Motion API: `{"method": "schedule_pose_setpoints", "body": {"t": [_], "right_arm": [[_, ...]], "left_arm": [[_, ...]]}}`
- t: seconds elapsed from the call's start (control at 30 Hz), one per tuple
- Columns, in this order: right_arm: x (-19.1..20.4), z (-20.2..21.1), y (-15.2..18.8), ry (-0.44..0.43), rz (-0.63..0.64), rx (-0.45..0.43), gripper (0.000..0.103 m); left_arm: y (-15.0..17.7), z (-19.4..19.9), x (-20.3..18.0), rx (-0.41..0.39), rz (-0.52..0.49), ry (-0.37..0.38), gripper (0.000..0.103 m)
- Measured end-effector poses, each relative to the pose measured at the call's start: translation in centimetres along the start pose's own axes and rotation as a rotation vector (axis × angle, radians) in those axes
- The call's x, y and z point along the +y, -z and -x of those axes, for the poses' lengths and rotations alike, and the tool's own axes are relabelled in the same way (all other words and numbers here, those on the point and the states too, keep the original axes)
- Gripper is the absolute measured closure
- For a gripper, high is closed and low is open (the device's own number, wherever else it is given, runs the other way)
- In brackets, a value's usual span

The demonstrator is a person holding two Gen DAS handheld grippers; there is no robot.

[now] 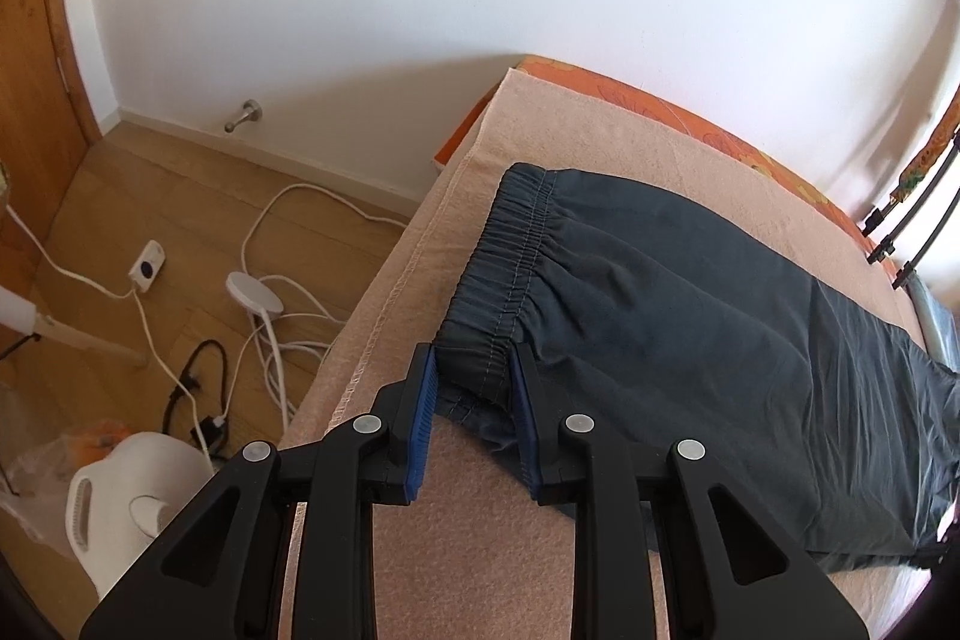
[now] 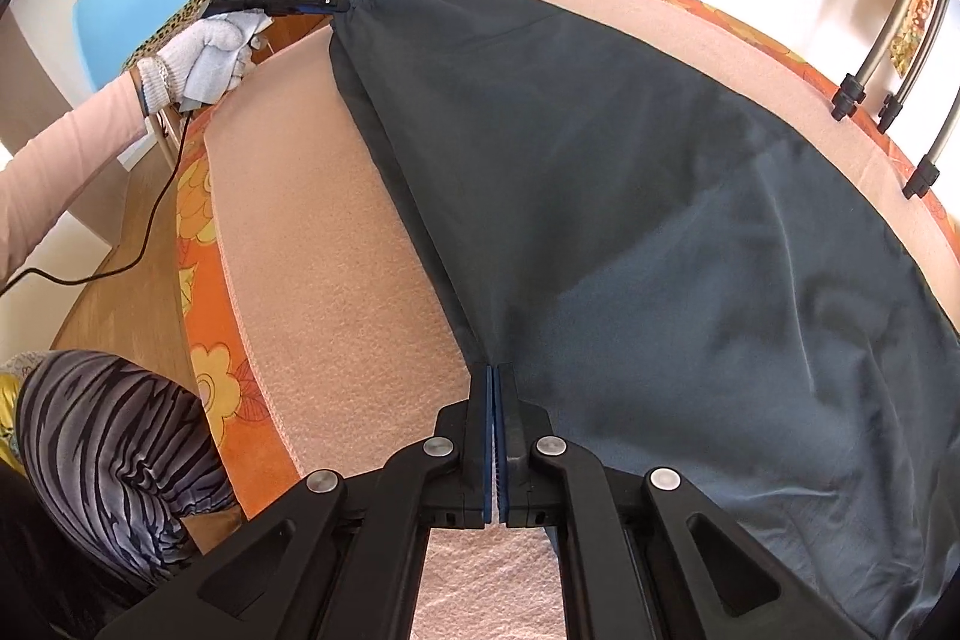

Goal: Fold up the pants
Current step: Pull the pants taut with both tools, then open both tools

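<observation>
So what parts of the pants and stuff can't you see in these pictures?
- Leg ends of the pants: cut off by the frame edge in both views.
- Right gripper's pinch: in the right wrist view the shut pads hide how much cloth is caught.
- Left gripper's bite on the waistband: its underside is hidden by the fabric, left wrist view.
- Person's hand: glove covers it; right wrist view.

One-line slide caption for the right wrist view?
Right gripper shut on the dark pants edge on the bed; left gripper pinches the far waistband corner.

Pants (image 1: 690,292): thin matt cloth; blanket (image 1: 456,550): fuzzy, rough; floor (image 1: 198,196): smooth wood.
</observation>
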State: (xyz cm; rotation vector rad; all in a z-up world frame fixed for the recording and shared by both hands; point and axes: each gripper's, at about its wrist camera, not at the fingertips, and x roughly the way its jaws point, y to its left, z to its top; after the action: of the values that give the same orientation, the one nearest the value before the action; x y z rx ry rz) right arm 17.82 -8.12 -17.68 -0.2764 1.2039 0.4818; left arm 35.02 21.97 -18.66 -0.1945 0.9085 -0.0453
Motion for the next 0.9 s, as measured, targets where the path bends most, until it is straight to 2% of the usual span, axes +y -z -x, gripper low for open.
{"method": "schedule_pose_setpoints", "body": {"t": [0.13, 0.2, 0.23, 0.27, 0.3, 0.33, 0.4, 0.63, 0.83, 0.9], "right_arm": [[0.4, -1.3, 0.5, 0.004, 0.017, 0.040, 0.103], [0.5, -1.2, 0.5, -0.005, 0.014, 0.041, 0.099], [0.5, -0.9, 0.5, -0.019, 0.006, 0.033, 0.097], [0.6, -0.6, 0.5, -0.021, 0.001, 0.021, 0.081], [0.6, -0.1, 0.6, -0.016, -0.006, -0.001, 0.073], [0.5, 0.4, 0.6, -0.013, -0.014, -0.023, 0.069], [0.4, 1.3, 0.6, -0.013, -0.032, -0.053, 0.069], [-0.1, 3.4, 0.3, 0.010, -0.062, -0.115, 0.069], [0.4, 3.4, -0.7, 0.014, -0.062, -0.131, 0.069], [0.6, 3.5, -1.3, 0.012, -0.063, -0.140, 0.069]], "left_arm": [[-0.1, 0.6, 0.3, -0.004, 0.040, 0.011, 0.072], [-0.2, 1.0, 0.6, 0.001, 0.085, 0.038, 0.059], [-0.2, 1.3, 0.8, -0.004, 0.111, 0.045, 0.056], [-0.1, 1.4, 1.0, -0.007, 0.149, 0.053, 0.050], [0.0, 1.3, 1.3, -0.002, 0.199, 0.069, 0.043], [0.1, 1.2, 1.6, 0.011, 0.248, 0.092, 0.042], [0.3, 0.6, 1.9, 0.032, 0.311, 0.133, 0.042], [0.4, -0.7, 1.9, 0.051, 0.433, 0.139, 0.042], [-0.2, -1.2, 1.0, 0.016, 0.422, 0.069, 0.042], [-0.2, -1.2, 0.8, -0.011, 0.417, 0.040, 0.047]]}}
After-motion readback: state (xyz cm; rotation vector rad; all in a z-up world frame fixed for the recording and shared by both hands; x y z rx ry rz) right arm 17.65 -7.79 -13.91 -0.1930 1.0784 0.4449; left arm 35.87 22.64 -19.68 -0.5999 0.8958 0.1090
